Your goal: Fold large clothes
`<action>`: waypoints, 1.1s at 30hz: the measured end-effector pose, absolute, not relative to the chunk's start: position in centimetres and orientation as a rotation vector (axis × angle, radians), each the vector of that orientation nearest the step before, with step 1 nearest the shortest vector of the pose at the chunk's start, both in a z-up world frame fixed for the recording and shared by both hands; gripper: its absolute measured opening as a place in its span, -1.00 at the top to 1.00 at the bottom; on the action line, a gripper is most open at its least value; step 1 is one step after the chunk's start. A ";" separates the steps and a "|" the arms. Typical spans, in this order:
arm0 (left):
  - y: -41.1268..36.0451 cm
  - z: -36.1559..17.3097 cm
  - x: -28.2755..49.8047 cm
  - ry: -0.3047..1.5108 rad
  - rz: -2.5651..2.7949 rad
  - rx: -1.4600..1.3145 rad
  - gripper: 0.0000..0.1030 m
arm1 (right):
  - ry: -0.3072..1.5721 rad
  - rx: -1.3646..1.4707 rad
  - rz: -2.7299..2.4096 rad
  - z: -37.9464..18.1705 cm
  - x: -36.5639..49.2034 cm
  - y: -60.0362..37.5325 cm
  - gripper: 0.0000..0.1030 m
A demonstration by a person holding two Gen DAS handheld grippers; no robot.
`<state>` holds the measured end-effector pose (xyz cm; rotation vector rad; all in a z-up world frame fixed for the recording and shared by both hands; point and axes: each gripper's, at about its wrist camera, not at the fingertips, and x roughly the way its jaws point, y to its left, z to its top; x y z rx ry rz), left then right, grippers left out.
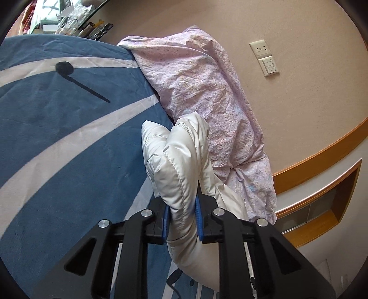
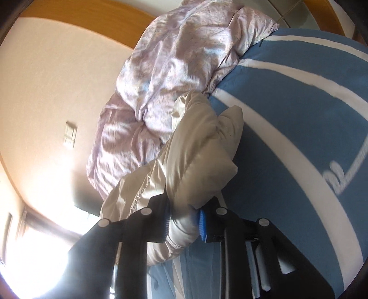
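A white quilted puffer garment (image 1: 177,165) bunches up in front of the left wrist camera. My left gripper (image 1: 182,220) is shut on a padded fold of it, blue pads pressing both sides. In the right wrist view the same white puffer garment (image 2: 195,161) rises as a crumpled bundle, and my right gripper (image 2: 184,226) is shut on another fold, its blue pad (image 2: 202,224) showing on the right. Both held parts hang lifted above a blue bedspread with white stripes (image 1: 57,128). The rest of the garment is hidden below the fingers.
A crumpled pink floral duvet (image 1: 202,92) lies heaped along the bed's far side by the beige wall. Wall sockets and switches (image 1: 264,57) sit above a wooden headboard ledge (image 1: 322,161). Cluttered shelves (image 1: 69,18) stand beyond the bed. Bright window glare (image 2: 34,241) fills one corner.
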<state>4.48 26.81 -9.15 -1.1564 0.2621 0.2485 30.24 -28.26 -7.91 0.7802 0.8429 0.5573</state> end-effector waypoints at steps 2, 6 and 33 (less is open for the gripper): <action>26.9 -9.8 2.7 0.273 0.261 -1.165 0.67 | 0.865 0.749 0.570 -8.4 28.7 -28.1 0.61; 26.6 -11.3 -0.1 0.282 0.279 -1.198 0.66 | 0.900 0.668 0.557 -9.3 25.9 -28.1 0.52; 24.8 -13.3 1.0 0.376 0.418 -1.053 -0.66 | 0.654 -0.090 0.558 -5.8 19.6 -10.1 0.39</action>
